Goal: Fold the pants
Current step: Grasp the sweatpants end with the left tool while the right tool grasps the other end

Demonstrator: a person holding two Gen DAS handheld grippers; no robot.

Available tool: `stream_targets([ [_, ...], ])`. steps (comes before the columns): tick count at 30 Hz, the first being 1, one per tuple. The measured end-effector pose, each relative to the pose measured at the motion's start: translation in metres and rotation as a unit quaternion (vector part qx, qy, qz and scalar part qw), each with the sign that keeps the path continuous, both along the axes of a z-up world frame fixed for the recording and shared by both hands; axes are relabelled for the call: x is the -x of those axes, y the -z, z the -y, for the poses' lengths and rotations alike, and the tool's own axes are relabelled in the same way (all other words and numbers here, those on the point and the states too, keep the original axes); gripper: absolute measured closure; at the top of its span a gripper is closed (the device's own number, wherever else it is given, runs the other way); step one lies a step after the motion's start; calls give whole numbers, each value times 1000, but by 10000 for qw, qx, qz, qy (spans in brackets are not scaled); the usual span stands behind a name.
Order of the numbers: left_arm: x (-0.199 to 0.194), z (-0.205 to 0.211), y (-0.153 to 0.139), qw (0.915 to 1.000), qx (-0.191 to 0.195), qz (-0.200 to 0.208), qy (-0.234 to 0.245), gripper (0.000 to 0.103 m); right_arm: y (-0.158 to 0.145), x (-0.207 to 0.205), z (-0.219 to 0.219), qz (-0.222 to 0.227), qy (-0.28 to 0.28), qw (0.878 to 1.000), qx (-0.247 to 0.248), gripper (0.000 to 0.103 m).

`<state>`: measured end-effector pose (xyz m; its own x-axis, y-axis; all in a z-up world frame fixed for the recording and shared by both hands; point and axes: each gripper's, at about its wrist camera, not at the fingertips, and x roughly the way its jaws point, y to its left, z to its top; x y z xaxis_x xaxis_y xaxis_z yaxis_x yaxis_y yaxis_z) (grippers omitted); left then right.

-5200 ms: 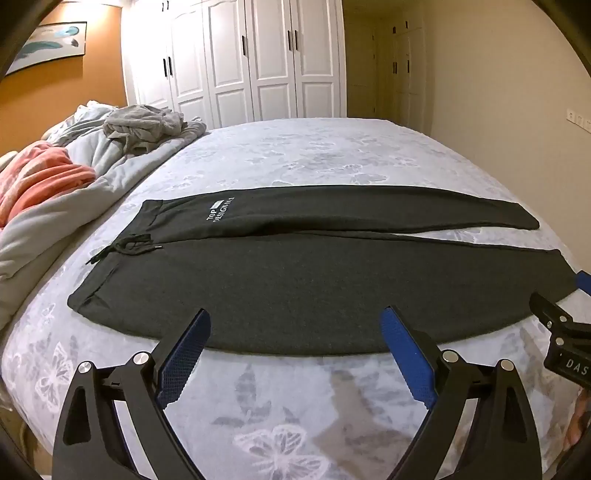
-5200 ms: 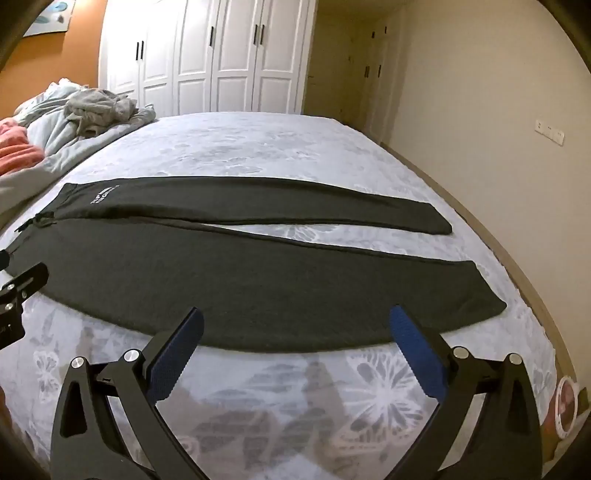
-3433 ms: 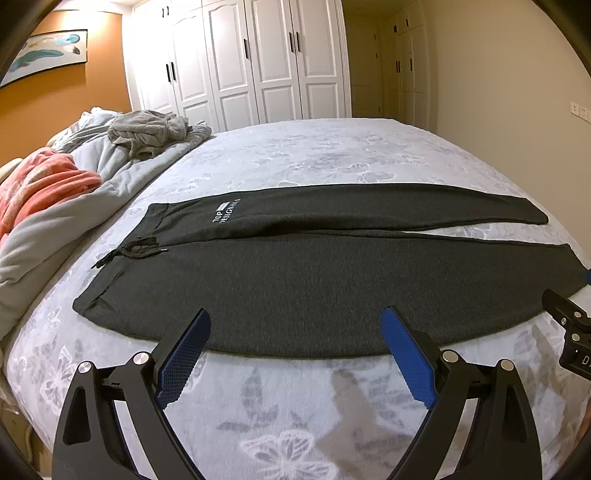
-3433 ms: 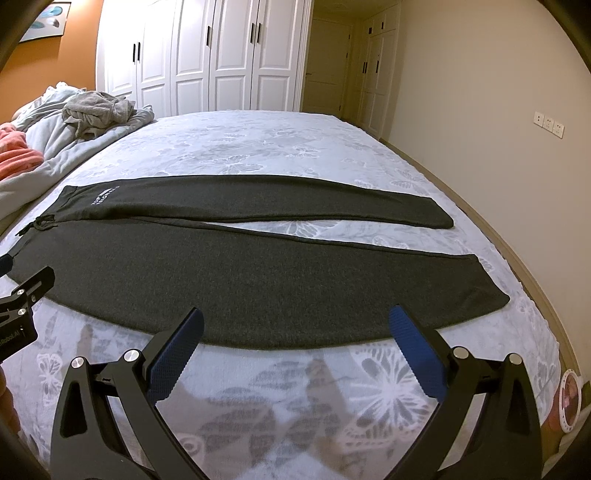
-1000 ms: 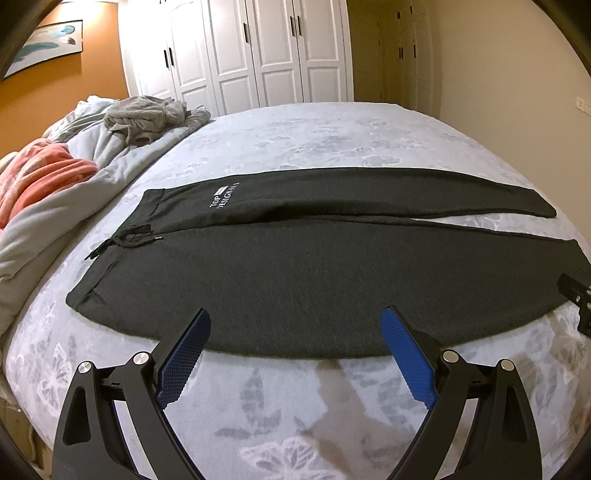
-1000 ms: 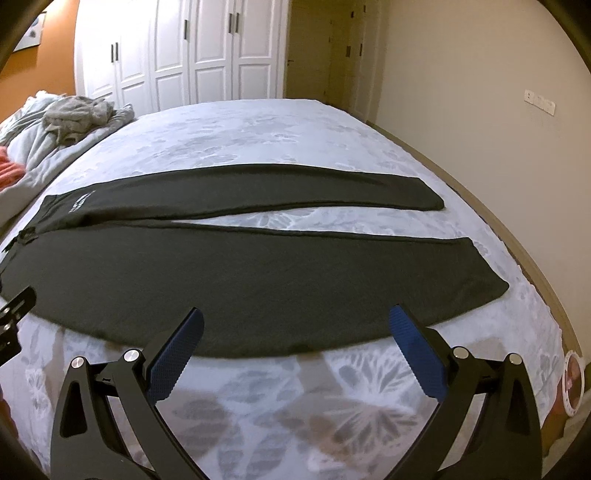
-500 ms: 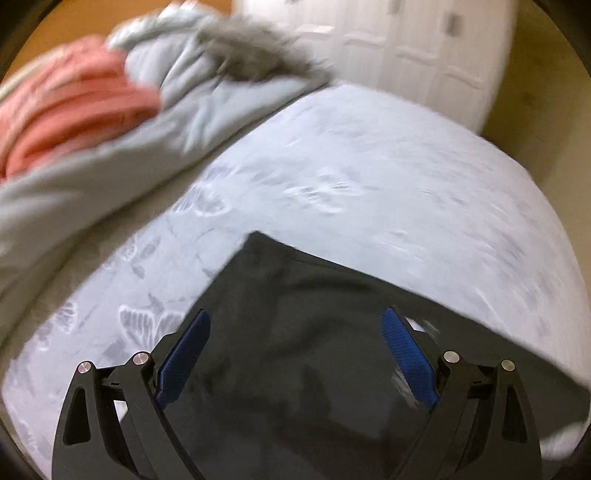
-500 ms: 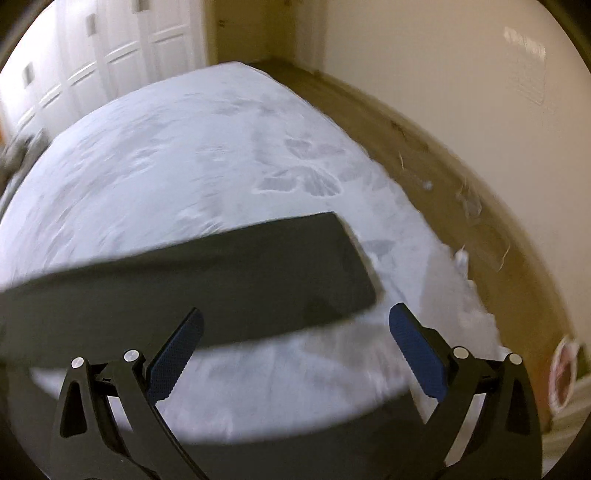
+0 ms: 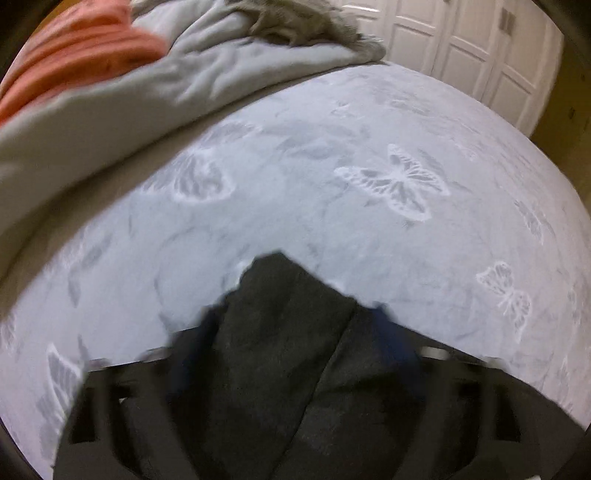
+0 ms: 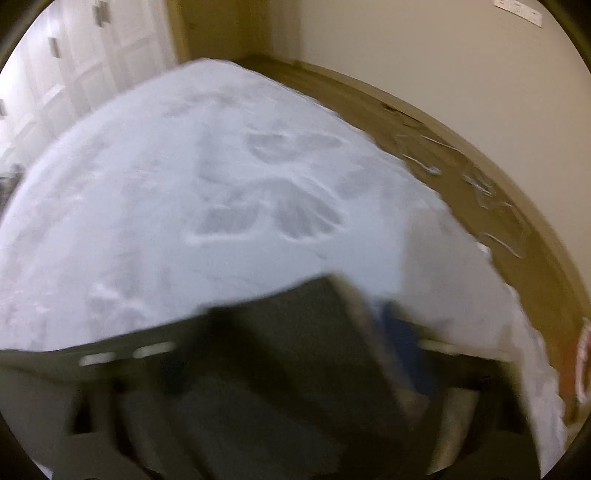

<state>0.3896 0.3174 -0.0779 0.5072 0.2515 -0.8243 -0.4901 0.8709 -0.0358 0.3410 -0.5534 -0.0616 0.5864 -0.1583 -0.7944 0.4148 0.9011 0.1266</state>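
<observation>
The dark grey pants lie on a white butterfly-print bed. In the left wrist view a corner of the pants' waist end [image 9: 280, 317] sits between the blue pads of my left gripper [image 9: 291, 343], which looks closed in on the cloth; the frame is blurred. In the right wrist view the far leg's cuff end [image 10: 295, 332] lies between the fingers of my right gripper [image 10: 295, 354]; the right blue pad [image 10: 402, 343] is beside the cuff edge. Motion blur hides whether the right jaws grip the cloth.
A grey duvet [image 9: 147, 88] with a coral blanket [image 9: 74, 48] and a grey garment [image 9: 303, 22] is piled at the left. White wardrobe doors [image 9: 480, 55] stand behind. The bed's right edge drops to a wooden floor [image 10: 480, 177] by the wall.
Both grippers have swung from a wide view of the whole pants down to its far ends. The left jaws have narrowed onto the waist corner; the right gripper is at the far leg's cuff.
</observation>
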Motion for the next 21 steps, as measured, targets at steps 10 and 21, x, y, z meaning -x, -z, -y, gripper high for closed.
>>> stream_targets([
  [10, 105, -18, -106, 9812, 815, 1549, 812, 77, -103, 98, -26, 1486, -556, 9868, 318, 98],
  [21, 290, -43, -83, 9861, 1134, 904, 808, 75, -61, 243, -21, 540, -748, 9953, 281, 86],
])
